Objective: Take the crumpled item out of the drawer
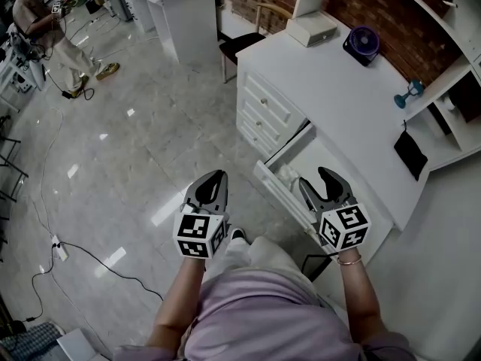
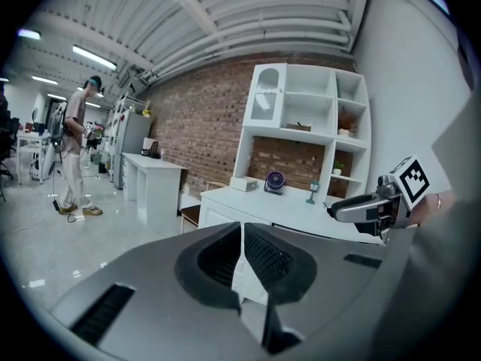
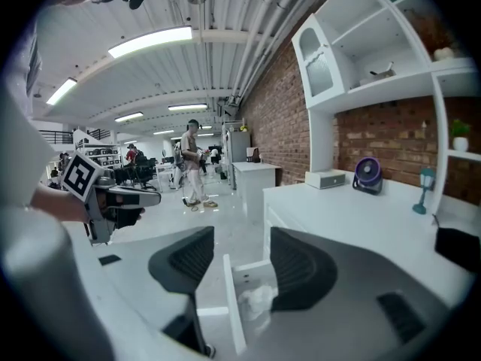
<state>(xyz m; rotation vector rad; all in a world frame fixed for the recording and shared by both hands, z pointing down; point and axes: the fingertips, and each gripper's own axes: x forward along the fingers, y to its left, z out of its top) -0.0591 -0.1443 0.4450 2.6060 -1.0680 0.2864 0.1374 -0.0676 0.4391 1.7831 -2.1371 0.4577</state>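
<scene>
Brick-backed white desk (image 1: 338, 89) ahead, one drawer (image 1: 275, 187) pulled out, with the crumpled item (image 1: 289, 175), a white wad, lying inside it. Right gripper (image 1: 316, 177) poised just above the open drawer, jaws apart and empty, probably spread ready to come down around the wad. Left gripper (image 1: 213, 176) off to the side over bare floor (image 1: 135, 149), jaws together on nothing, seemingly held clear because the drawer looks open enough already.
</scene>
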